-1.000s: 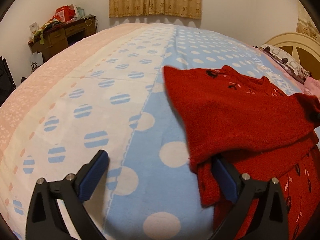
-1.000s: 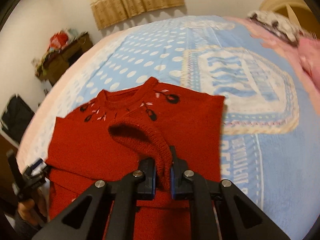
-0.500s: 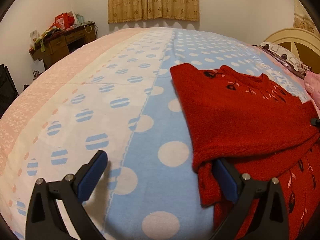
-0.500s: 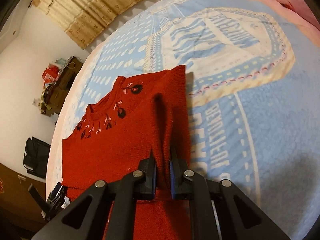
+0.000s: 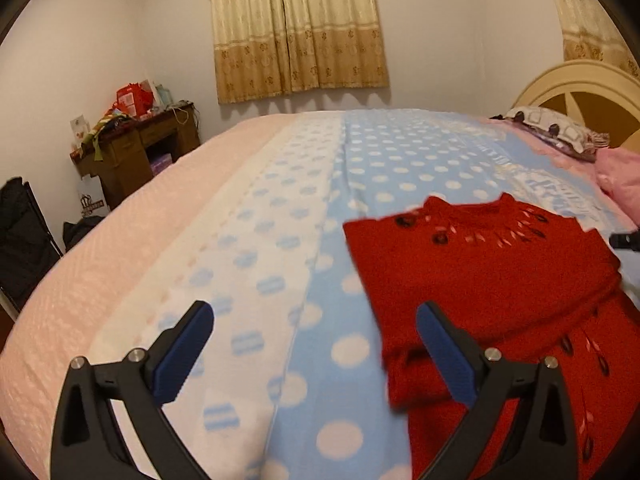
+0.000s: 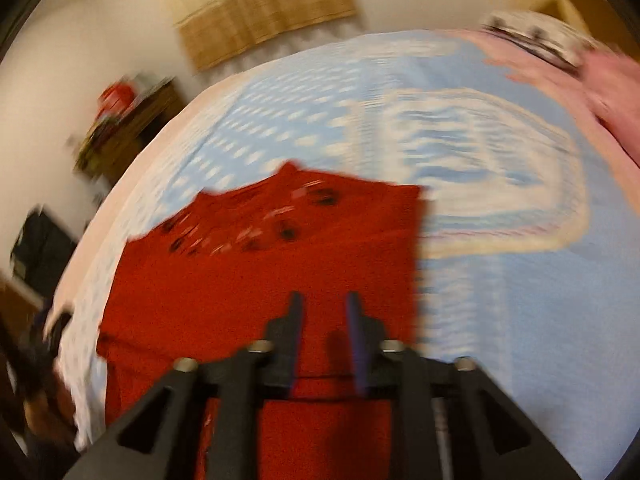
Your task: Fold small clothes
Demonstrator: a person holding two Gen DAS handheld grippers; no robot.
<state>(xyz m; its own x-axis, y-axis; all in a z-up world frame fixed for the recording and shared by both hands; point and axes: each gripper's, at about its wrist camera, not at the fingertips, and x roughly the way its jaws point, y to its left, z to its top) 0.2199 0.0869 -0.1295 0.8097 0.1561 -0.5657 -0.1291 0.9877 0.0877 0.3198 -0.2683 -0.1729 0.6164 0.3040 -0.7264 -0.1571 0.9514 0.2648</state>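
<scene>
A small red knit sweater [image 5: 480, 280] lies on the dotted blue bedspread [image 5: 320, 200], both sleeves folded across its front. My left gripper [image 5: 314, 338] is wide open and empty, lifted above the bed at the sweater's left edge. In the blurred right wrist view the sweater [image 6: 260, 280] lies flat below my right gripper [image 6: 322, 312], whose jaws stand slightly apart with nothing between them. The right gripper's tip also shows in the left wrist view [image 5: 626, 240] at the sweater's far right.
A cluttered wooden desk [image 5: 132, 148] stands by the far left wall. A headboard [image 5: 580, 92], a patterned pillow [image 5: 552, 128] and pink bedding [image 5: 620, 176] lie at the right. Curtains [image 5: 296, 28] hang behind. A black bag [image 5: 24, 240] sits left of the bed.
My right gripper laid the right sleeve over the sweater, opened and let go of it. My left gripper lifted up and back from the sweater's left edge.
</scene>
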